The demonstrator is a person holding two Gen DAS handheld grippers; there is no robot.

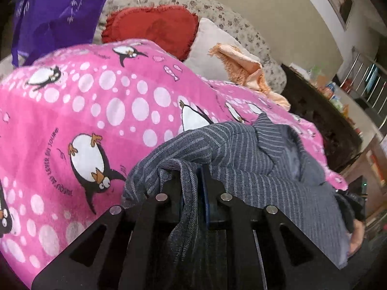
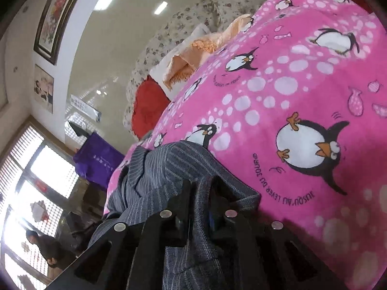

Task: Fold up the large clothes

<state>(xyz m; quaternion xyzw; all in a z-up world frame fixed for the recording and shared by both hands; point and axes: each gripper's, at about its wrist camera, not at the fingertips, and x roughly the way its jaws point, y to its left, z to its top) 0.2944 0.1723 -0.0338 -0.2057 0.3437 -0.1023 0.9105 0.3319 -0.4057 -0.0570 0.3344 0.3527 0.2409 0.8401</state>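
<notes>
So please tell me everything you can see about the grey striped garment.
The grey striped garment is dark grey cloth with thin pale stripes, woven and suit-like in look. It lies crumpled, not yet folded flat, on the pink penguin blanket. One bunched fold runs between the jaws of the left gripper, another between the jaws of the right gripper. What looks like a collar or lapel stands up near its far edge.

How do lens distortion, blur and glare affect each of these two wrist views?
Left wrist view: fisheye bends the wall and the pink penguin blanket into curves; corners vignette dark; the far shelves look soft. Right wrist view: tilted, equally curved; the window is blown out to white and the person beside it is a dark silhouette; the grey striped garment stays fairly sharp.
</notes>
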